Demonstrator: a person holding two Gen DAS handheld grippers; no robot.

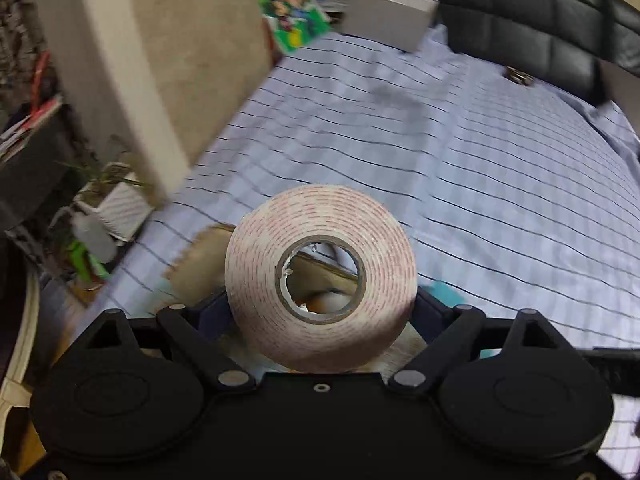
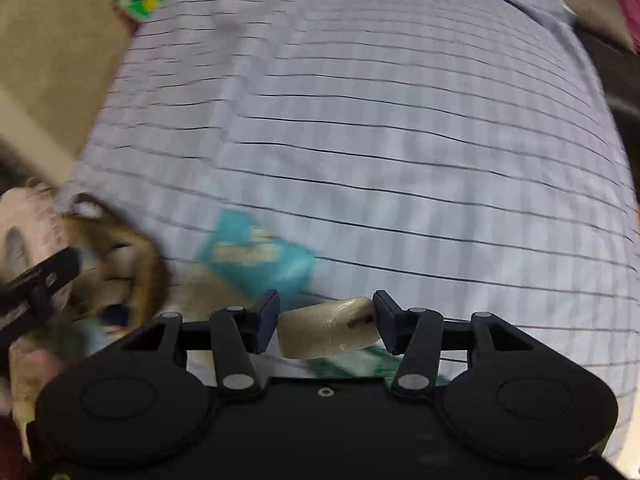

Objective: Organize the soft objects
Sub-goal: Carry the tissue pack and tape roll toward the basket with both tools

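- A fat roll of foam tape [image 1: 320, 276] is pinched between the jaws of the left gripper [image 1: 320, 312], hole facing the camera, held up over the near edge of the bed.
- Over on the right, a small pale wrapped block [image 2: 328, 334] is clamped in the right gripper [image 2: 326, 320], jaws pressed in on both its ends.
- Just under and behind both, a messy pile can be seen: a brown plush toy [image 2: 128, 264], pretty blurred, and a teal packet [image 2: 256, 256] lying flat on the sheet.
- Everything is laid on a pale blue striped bedsheet [image 1: 460, 168] that fills the middle.
- Far left, a colourful picture book [image 1: 290, 8] is propped beside a beige cushion [image 1: 192, 40].
- Far back, a white box [image 1: 390, 16] is parked next to a black padded headboard [image 1: 540, 20].
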